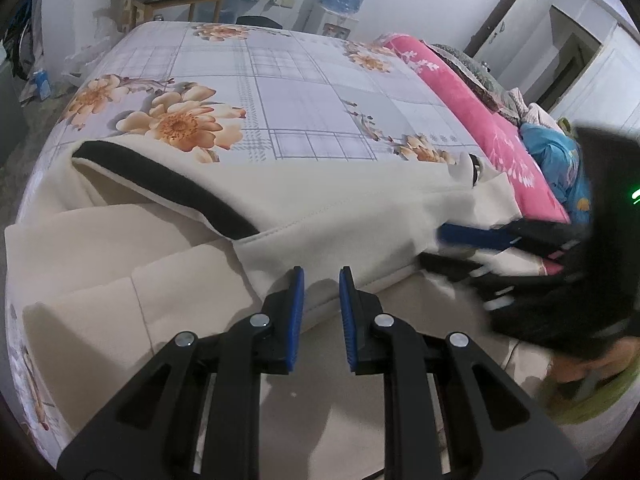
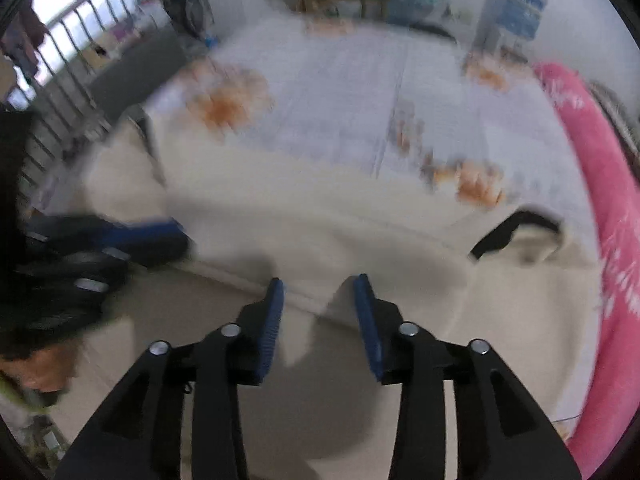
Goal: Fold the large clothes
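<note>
**Cream garment spread across the near side of the bed, both grippers hovering with jaws parted**

At the far left of the left wrist view, a black-trimmed edge of the cream garment lies folded over on the floral bedsheet. The garment itself stretches across the near part of the bed, a seamed hem running along its near fold. The left gripper sits just above that fold, its blue-padded fingers a narrow gap apart with nothing between them. To the right, the other tool appears blurred, its blue pad near the garment's right end. Further right, a pink blanket runs along the bed's far-right side, with a blue item beyond it.

The right wrist view is motion-blurred. The left tool shows at its left edge. The right gripper hangs over the garment, jaws moderately open and empty. A black-edged opening lies to the right, then the pink blanket.
</note>
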A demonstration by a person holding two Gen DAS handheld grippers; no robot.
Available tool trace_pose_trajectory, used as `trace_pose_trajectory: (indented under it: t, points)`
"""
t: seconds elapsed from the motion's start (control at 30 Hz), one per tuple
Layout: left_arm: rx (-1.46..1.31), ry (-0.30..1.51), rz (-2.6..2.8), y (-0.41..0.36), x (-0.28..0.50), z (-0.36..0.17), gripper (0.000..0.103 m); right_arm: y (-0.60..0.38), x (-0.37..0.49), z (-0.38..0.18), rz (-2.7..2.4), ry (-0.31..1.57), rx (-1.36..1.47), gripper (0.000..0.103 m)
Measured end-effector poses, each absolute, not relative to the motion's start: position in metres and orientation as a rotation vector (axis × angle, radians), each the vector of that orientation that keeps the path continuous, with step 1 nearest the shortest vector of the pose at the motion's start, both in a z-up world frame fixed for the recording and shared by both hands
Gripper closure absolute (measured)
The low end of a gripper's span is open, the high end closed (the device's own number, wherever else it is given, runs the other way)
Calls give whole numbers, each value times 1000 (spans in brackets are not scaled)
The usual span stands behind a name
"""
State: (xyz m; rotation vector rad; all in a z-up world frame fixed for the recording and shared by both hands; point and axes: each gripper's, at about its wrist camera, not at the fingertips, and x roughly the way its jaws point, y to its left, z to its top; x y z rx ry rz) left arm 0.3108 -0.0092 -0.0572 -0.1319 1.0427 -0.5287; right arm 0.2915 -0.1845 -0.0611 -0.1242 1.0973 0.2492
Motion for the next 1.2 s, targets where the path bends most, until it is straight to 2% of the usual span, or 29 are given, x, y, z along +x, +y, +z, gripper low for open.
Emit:
trace_pose_trajectory:
  t: [0.1,0.17,0.23,0.43,0.63,0.87,1.0,1.2]
  points:
    - [-133,1046,-512,-9,310,-56,85,-180,282,-51,215,1115,-132,63]
    - [-123,1048,-479,-6,307,-49,79,-179,268,-37,229,1089,-121,63]
    - [-136,1031,-454,2,302,-36,68,-182,252,-23,231,1054,-124,51]
    - [-110,911,-382,47,251,23,59,-189,200,0,285,998,-105,36]
    - [-141,869,-284,108,178,38,57,-184,148,-12,361,1028,-68,32]
    - [-181,908,-195,148,104,-1,57,-163,116,-46,412,1076,-113,32]
    - [-180,932,-196,146,94,-21,59,-163,112,-66,401,1125,-113,32]
    - [-157,977,-151,146,104,-44,65,-171,112,-65,407,1123,-40,32]
